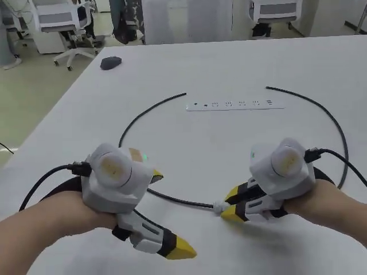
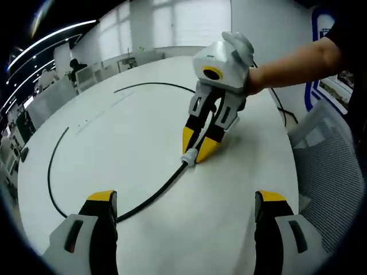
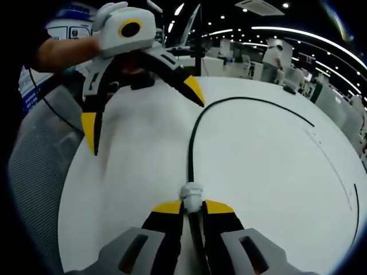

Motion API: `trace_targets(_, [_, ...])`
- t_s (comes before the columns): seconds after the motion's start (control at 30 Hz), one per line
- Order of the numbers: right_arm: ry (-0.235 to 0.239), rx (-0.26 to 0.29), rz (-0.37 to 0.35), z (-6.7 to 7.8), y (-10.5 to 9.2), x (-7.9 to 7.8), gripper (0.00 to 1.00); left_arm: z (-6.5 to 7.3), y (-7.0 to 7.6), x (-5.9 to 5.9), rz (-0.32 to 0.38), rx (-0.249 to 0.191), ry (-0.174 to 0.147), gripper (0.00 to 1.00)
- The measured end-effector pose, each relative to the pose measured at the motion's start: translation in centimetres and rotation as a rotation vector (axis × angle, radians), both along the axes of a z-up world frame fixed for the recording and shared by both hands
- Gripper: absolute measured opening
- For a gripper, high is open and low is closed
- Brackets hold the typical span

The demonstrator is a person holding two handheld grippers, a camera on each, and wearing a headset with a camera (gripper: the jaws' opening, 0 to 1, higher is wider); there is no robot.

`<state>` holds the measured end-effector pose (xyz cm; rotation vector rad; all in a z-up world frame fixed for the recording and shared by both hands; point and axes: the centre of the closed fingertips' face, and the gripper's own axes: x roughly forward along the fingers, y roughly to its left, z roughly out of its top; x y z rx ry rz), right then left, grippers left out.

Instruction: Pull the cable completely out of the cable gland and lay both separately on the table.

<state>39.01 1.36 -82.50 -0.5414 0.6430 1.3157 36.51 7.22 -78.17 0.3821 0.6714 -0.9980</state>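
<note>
Looking down from the head view, the small white plastic cable gland [image 1: 218,207] sits on the white table [image 1: 287,63], pinched between the nearly closed yellow-tipped jaws of the right gripper [image 1: 230,204]. The long thin black cable [image 1: 135,120] runs out of the gland leftward and loops away beyond it. A flat white power strip [image 1: 235,105] lies well beyond the gland. The left gripper [image 1: 168,213] is just left of the gland, jaws spread wide, holding nothing. Over to the left gripper view: its own jaws gape far apart, the gland ahead of them with the cable threaded in. Right gripper view now: both yellow tips clamp the gland's sides, the cable streams forward from it, and the left gripper hangs open beyond the gland.
</note>
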Motion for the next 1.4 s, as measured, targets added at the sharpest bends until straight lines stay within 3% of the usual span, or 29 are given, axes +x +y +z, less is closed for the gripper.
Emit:
trace_targets(0.1, [-0.043,0.009,0.070,1.0,0.3,-1.5,0.08,0.4,-0.1,0.0,0.004,-0.013,-0.005,0.99])
trace_targets(0.17, [-0.031,0.028,0.081,2.1,0.4,-2.2,0.08,0.8,-0.4,-0.1,0.007,-0.045,0.003,0.99])
trace_targets(0.23, [-0.047,0.068,0.098,4.0,0.5,-3.0,0.08,1.4,-1.2,-0.9,0.006,-0.121,0.068,0.99])
trace_targets(0.3, [-0.049,0.086,0.112,5.0,0.5,-3.7,0.07,1.6,-1.6,-1.1,0.014,-0.155,0.093,0.99])
trace_targets(0.37, [-0.067,0.101,0.130,6.0,0.5,-4.4,0.07,2.2,-2.5,-1.5,0.004,-0.217,0.114,0.91])
trace_targets(0.47, [-0.087,0.137,0.148,7.6,0.5,-5.6,0.07,3.6,-4.0,-2.8,-0.025,-0.347,0.194,0.75])
trace_targets(0.5, [-0.089,0.136,0.149,7.8,0.5,-5.7,0.07,3.8,-4.3,-3.0,-0.030,-0.367,0.205,0.71])
trace_targets(0.53, [-0.108,0.146,0.167,8.5,0.5,-6.4,0.07,4.8,-5.1,-3.9,-0.049,-0.451,0.260,0.68])
trace_targets(0.6, [-0.121,0.156,0.176,9.2,0.5,-7.0,0.07,6.0,-5.8,-4.3,-0.074,-0.523,0.261,0.68])
trace_targets(0.67, [-0.146,0.160,0.200,9.6,0.5,-7.5,0.07,6.7,-6.2,-5.2,-0.105,-0.571,0.307,0.60])
trace_targets(0.7, [-0.141,0.161,0.199,9.7,0.4,-7.7,0.07,6.9,-6.3,-5.5,-0.116,-0.583,0.324,0.54])
trace_targets(0.77, [-0.139,0.164,0.194,9.8,0.3,-7.9,0.07,6.9,-6.4,-5.5,-0.125,-0.576,0.305,0.45])
trace_targets(0.97, [-0.129,0.192,0.176,10.5,0.1,-8.2,0.07,7.6,-7.2,-6.4,-0.179,-0.600,0.289,0.47])
trace_targets(1.07, [-0.128,0.198,0.174,10.7,-0.1,-8.2,0.07,7.4,-7.2,-6.2,-0.188,-0.580,0.263,0.36])
trace_targets(1.13, [-0.127,0.199,0.176,10.7,-0.2,-8.4,0.07,7.4,-7.2,-6.1,-0.179,-0.588,0.278,0.30])
trace_targets(1.3, [-0.125,0.202,0.179,10.7,-0.6,-8.8,0.07,7.4,-7.5,-6.4,-0.187,-0.601,0.293,0.28])
trace_targets(1.4, [-0.123,0.206,0.181,10.9,-0.6,-9.0,0.07,7.2,-7.5,-6.1,-0.178,-0.590,0.276,0.19])
